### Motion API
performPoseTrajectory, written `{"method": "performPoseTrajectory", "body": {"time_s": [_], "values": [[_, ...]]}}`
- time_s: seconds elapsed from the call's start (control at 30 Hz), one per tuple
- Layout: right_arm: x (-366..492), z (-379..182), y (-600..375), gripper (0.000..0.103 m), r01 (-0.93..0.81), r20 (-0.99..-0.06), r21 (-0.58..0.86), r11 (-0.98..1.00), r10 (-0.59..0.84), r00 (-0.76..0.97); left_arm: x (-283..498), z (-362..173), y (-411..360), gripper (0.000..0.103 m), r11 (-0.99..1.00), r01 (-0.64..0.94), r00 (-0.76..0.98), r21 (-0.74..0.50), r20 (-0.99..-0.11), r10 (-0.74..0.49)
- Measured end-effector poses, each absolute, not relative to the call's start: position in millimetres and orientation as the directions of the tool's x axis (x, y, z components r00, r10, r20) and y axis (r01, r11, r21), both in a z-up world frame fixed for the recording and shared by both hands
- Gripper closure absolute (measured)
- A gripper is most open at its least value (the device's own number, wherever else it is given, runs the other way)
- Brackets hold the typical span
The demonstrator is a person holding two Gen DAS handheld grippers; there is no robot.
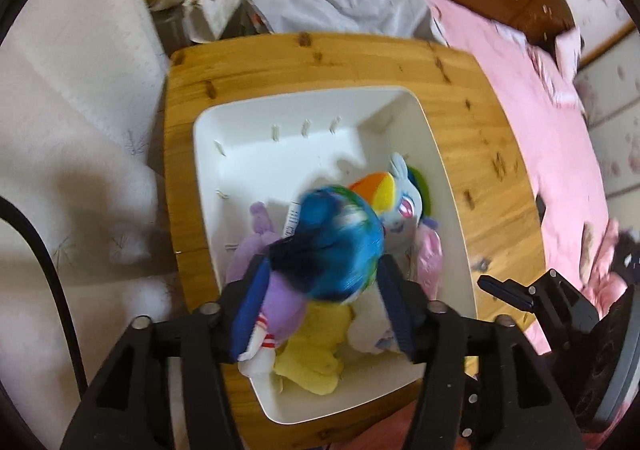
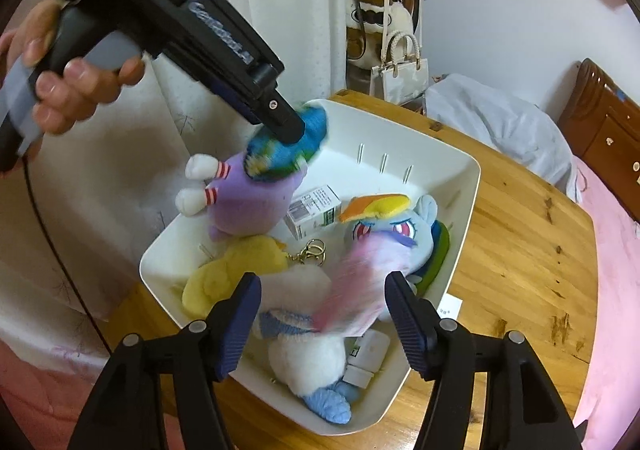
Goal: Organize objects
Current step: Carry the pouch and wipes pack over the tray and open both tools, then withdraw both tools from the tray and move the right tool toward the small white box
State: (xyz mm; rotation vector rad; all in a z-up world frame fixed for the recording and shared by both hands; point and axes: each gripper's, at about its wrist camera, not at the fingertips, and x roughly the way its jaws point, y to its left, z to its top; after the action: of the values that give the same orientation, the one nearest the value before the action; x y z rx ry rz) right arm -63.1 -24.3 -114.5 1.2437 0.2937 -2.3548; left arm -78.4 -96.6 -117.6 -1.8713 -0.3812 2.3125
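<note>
A white bin stands on a wooden table and holds several plush toys. My left gripper hangs over it with its jaws apart. A purple doll with blue hair sits blurred between them, and only the left finger is near its body. My right gripper is open over the bin's near end, with a blurred pink-and-white plush between its fingers but not pinched. A rainbow-maned blue pony, a yellow plush and a white plush lie inside.
A small carton, a keyring and a little white bottle also lie in the bin. A pink bed borders the table on the right. A white handbag stands behind it. A person's hand grips the left handle.
</note>
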Motion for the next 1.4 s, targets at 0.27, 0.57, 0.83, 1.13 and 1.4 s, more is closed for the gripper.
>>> {"method": "performPoseTrajectory", "body": {"time_s": [0.27, 0.57, 0.83, 1.13, 1.4], "values": [[-70, -105, -15, 0.027, 0.498, -0.809, 0.015, -0.867, -0.303, -0.504, -38, -113, -131, 0.032, -0.933, 0.192, -0.327, -0.304, -0.916, 0.232], [-69, -92, 8, 0.026, 0.549, -0.802, -0.018, -0.836, -0.316, -0.507, 16, -118, -121, 0.032, -0.922, 0.247, -0.361, -0.297, -0.911, 0.197], [-65, -79, 36, 0.024, 0.637, -0.777, -0.070, -0.768, -0.359, -0.518, 51, -112, -95, 0.032, -0.879, 0.324, -0.425, -0.350, -0.884, 0.195], [-71, -94, 71, 0.024, 0.697, -0.754, -0.129, -0.706, -0.387, -0.531, 62, -87, -44, 0.032, -0.873, 0.348, -0.506, -0.342, -0.852, 0.133], [-79, -127, 92, 0.024, 0.753, -0.745, -0.118, -0.647, -0.444, -0.499, 67, -64, -9, 0.032, -0.864, 0.407, -0.567, -0.295, -0.824, 0.015]]}}
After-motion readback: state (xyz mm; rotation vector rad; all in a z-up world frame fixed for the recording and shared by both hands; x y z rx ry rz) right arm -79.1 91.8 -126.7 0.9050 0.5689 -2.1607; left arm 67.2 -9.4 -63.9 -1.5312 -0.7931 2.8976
